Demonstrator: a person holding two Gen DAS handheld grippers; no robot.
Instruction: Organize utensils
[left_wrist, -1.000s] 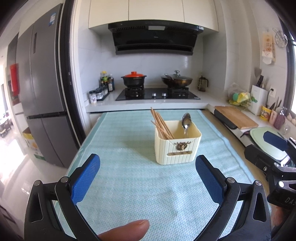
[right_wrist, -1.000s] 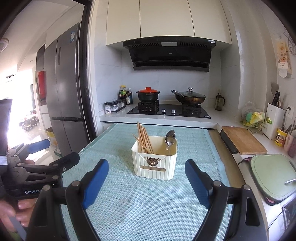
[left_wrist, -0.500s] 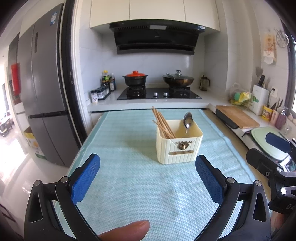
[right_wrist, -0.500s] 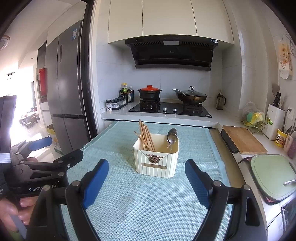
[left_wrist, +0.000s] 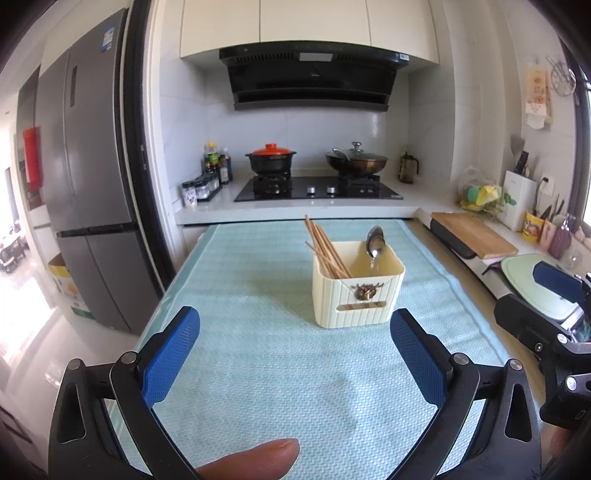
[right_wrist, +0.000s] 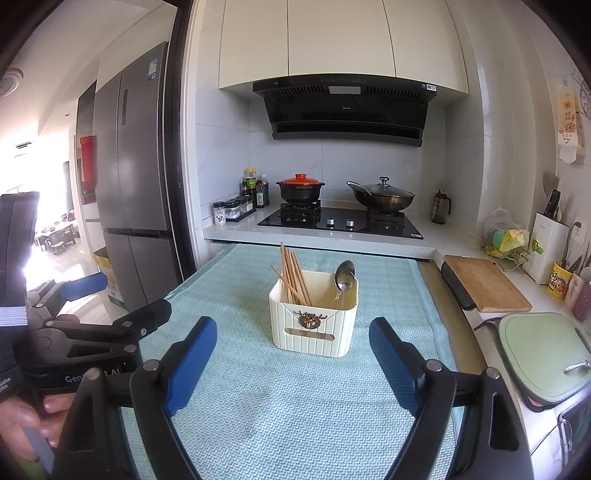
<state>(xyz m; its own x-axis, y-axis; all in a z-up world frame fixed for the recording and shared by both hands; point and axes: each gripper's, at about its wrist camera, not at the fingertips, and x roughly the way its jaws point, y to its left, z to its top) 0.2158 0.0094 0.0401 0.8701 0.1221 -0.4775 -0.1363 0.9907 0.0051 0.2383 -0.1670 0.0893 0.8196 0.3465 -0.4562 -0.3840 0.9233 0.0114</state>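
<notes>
We are holding the left tool (left_wrist: 293, 350) and right tool (right_wrist: 291, 356) spread and empty above the worktop (left_wrist: 258, 369). Ahead of both, the cream utensil caddy (right_wrist: 313, 319) is holding the chopsticks (right_wrist: 291, 275) and spoon (right_wrist: 344, 276), so sorting looks finished; next we are probably withdrawing.

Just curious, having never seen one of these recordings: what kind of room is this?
A home kitchen, most likely: a gas hob with pots under a range hood, a tall fridge, and a utensil holder on the counter.

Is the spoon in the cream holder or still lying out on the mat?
In. The spoon stands bowl-up inside the holder, opposite the chopsticks.
</notes>
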